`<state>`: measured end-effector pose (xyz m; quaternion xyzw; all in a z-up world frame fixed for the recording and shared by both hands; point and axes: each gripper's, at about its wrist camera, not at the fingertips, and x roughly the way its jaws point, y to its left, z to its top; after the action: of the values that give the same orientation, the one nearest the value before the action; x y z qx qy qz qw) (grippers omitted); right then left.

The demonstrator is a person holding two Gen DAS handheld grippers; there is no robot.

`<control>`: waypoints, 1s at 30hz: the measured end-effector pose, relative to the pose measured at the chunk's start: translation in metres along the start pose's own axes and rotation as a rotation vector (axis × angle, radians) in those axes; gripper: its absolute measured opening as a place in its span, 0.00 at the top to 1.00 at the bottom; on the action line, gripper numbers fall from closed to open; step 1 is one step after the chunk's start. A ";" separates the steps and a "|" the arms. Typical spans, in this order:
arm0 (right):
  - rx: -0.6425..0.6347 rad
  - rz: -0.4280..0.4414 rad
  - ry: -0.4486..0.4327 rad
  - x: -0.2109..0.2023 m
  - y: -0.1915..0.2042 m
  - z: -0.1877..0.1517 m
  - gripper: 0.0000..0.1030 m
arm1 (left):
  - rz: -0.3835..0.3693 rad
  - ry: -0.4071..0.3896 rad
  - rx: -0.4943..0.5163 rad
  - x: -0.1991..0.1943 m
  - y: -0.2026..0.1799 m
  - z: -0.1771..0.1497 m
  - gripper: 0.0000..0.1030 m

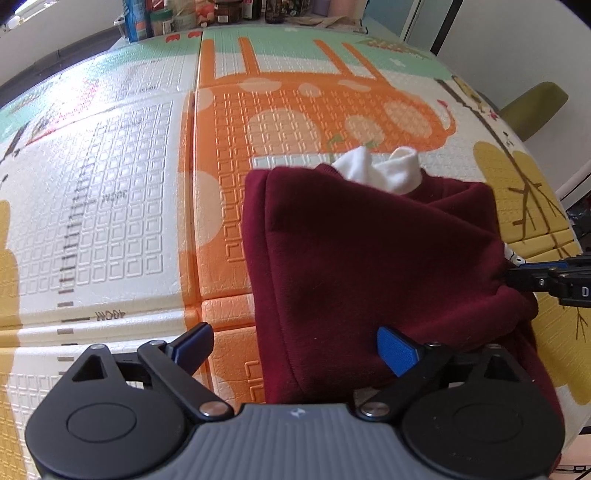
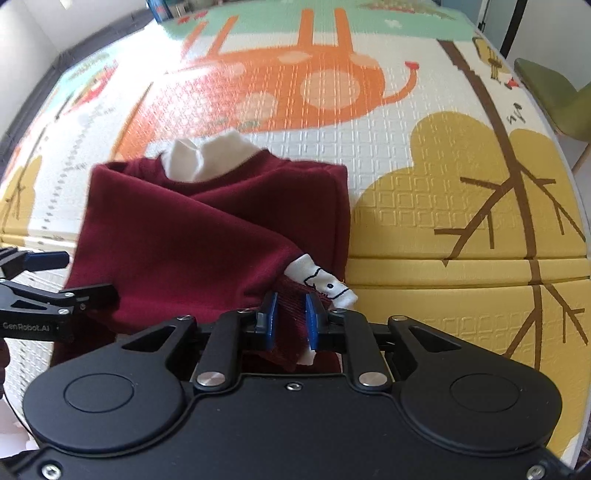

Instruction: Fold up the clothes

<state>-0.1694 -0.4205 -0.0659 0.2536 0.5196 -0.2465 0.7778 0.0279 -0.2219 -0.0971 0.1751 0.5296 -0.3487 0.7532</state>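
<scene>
The right gripper (image 2: 290, 317) pinches the ribbed red cuff (image 2: 291, 295) of the dark red sweater (image 2: 192, 236) between its blue pads. The left gripper (image 1: 295, 347) is spread wide, holding nothing, over the sweater's near edge. The sweater lies bunched on the play mat (image 2: 443, 166). At 12 o'clock, its white collar (image 2: 207, 155) pokes out.

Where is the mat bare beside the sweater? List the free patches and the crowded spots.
Free: the white gridded mat beside the maroon sweater on the ruler-print side, the orange animal print beyond its white collar, and the yellow tree patch on the other side. Crowded: jars and bottles past the far edge.
</scene>
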 end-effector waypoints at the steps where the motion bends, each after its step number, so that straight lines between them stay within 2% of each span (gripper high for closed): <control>1: 0.002 0.006 -0.011 -0.005 0.000 -0.001 0.79 | 0.005 -0.004 0.010 -0.003 -0.002 0.001 0.10; 2: 0.003 0.010 -0.020 -0.010 0.000 -0.002 0.74 | 0.005 -0.011 0.017 -0.007 -0.003 0.001 0.11; 3: 0.002 0.011 -0.030 -0.016 0.000 -0.003 0.63 | 0.004 -0.017 0.023 -0.011 -0.003 0.000 0.11; 4: -0.001 0.010 -0.040 -0.021 -0.001 -0.004 0.62 | 0.000 -0.025 0.027 -0.016 -0.004 0.000 0.11; 9: -0.036 0.038 -0.051 -0.044 -0.002 -0.017 0.62 | -0.011 -0.056 0.054 -0.038 -0.004 -0.005 0.11; 16: -0.127 0.025 -0.010 -0.059 -0.002 -0.052 0.61 | 0.049 -0.048 0.109 -0.054 0.008 -0.033 0.10; 22: -0.147 0.003 0.064 -0.059 -0.013 -0.089 0.61 | 0.075 0.015 0.095 -0.052 0.030 -0.062 0.10; 30: -0.100 0.037 0.119 -0.058 -0.025 -0.119 0.60 | 0.064 0.090 0.092 -0.047 0.040 -0.092 0.10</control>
<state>-0.2868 -0.3545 -0.0543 0.2383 0.5717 -0.1903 0.7617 -0.0153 -0.1201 -0.0927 0.2416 0.5406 -0.3403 0.7305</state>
